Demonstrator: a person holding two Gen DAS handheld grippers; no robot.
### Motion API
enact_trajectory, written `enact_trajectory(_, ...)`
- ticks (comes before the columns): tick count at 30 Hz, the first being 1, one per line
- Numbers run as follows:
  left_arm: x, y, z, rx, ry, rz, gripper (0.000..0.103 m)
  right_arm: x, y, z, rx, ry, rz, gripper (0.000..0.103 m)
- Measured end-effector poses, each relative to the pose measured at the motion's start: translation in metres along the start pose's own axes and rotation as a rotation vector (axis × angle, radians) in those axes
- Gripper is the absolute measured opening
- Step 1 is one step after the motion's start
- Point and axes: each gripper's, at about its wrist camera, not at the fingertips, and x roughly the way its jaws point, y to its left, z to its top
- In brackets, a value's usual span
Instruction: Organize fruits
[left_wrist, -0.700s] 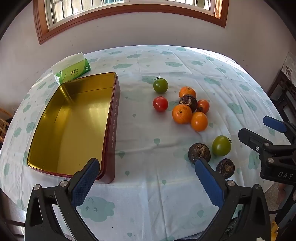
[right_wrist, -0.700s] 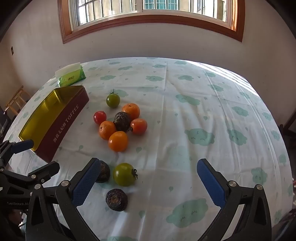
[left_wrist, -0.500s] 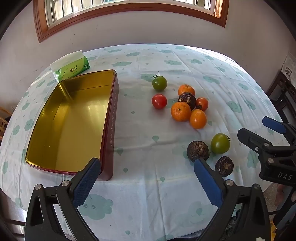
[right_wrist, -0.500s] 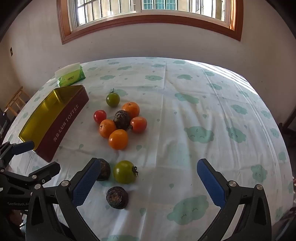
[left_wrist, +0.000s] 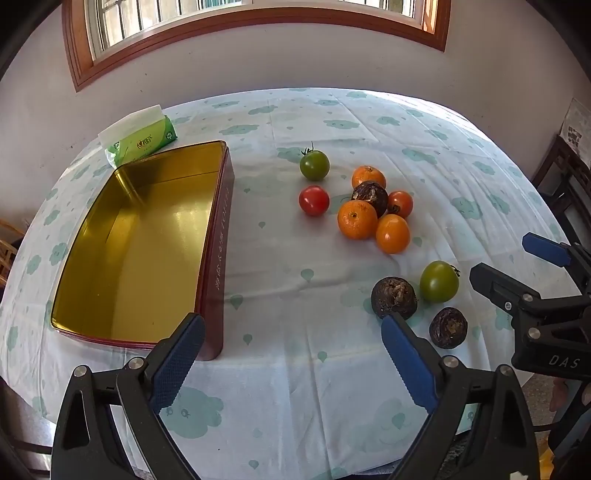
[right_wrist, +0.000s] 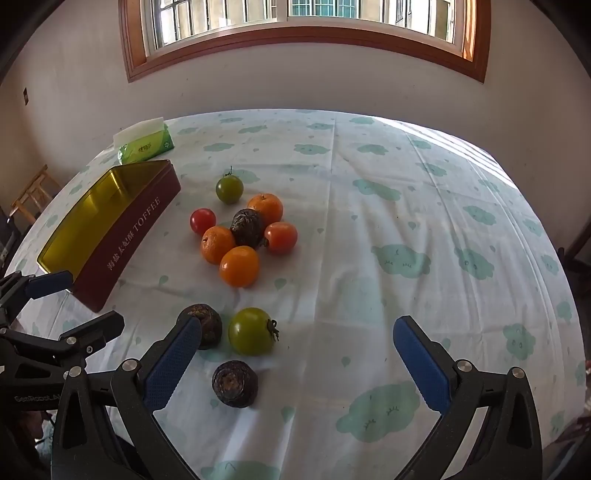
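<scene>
Round table (left_wrist: 332, 387) draped in a white cloth printed with pale green clouds and hearts; the cloth lies smooth with faint fold creases. At left stands the tin (left_wrist: 218, 258), a shallow rectangular metal box with a glossy gold interior, rounded corners and dark red outer walls lettered "TOFFEE"; nothing lies in it. A green tissue pack (left_wrist: 142, 142), soft plastic, sits just beyond its far end.

The fruits lie on the cloth to the right of the tin. Far group: a green tomato (left_wrist: 314, 165) with stem, a glossy red tomato (left_wrist: 314, 200), and a touching cluster of two dimpled oranges (left_wrist: 357, 219), a smooth orange tomato (left_wrist: 392, 233), a smaller red-orange tomato (left_wrist: 400, 204) and a wrinkled dark fruit (left_wrist: 370, 194). Near group: a second green tomato (right_wrist: 252, 331) and two rough, dark, rounded fruits (right_wrist: 235, 384), set close together but apart.

Left gripper (left_wrist: 293, 363): black frame, blue ribbed pads, jaws spread wide, holding nothing, above the near table edge beside the tin's near corner. Right gripper (right_wrist: 297, 360): jaws likewise wide and holding nothing, low over the near group, its left pad in front of one dark fruit. Bare cloth extends between tin and fruits and across the table's right half.
</scene>
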Motion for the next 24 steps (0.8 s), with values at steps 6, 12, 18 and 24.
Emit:
enact_trajectory(6, 0.002, -0.002, -0.003, 0.009, -0.008, 0.001, 0.094, 0.001, -0.002, -0.001, 0.002, 0.001, 0.001, 0.103)
enact_trajectory(12, 0.004, -0.005, -0.005, 0.025, -0.005, -0.016, 0.094, 0.0, -0.004, -0.003, 0.005, 0.001, 0.003, 0.103)
enact_trajectory(18, 0.003, -0.008, -0.005, 0.04, 0.006, -0.019, 0.094, 0.003, -0.005, -0.009, 0.011, 0.01, 0.003, 0.103)
enact_trajectory(24, 0.003, -0.003, -0.005, 0.018, 0.015, -0.009, 0.094, 0.005, -0.002, -0.013, 0.0, 0.025, -0.002, 0.103)
